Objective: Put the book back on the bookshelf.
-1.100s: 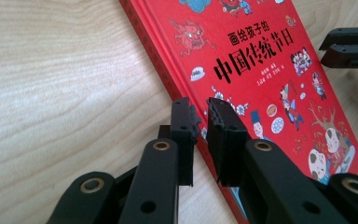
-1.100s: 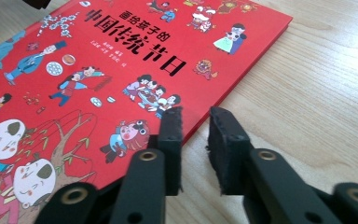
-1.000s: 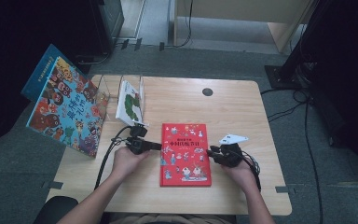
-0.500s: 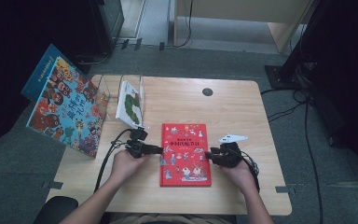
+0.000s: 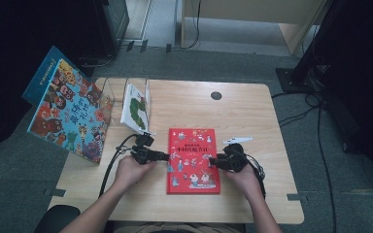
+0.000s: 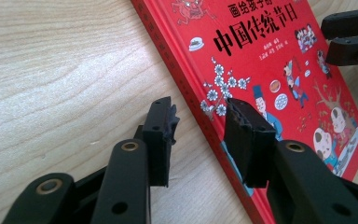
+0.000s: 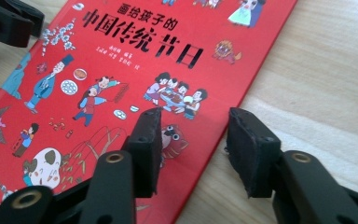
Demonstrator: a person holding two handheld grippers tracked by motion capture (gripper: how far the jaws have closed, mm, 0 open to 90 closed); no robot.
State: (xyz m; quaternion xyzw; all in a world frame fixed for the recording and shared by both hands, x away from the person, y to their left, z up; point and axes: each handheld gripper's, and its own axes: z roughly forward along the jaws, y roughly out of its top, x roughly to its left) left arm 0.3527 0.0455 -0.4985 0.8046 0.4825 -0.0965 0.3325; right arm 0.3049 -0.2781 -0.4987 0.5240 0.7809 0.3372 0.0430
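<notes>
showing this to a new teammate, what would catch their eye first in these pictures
First the bright red picture book, lying flat near the front middle of the wooden table. The left claw stands open astride its left edge and the right claw open astride its right edge; both have just been opening, neither pressing on it. Next, the big colourful book leaning at the table's left end, with a smaller white book propped beside it.
</notes>
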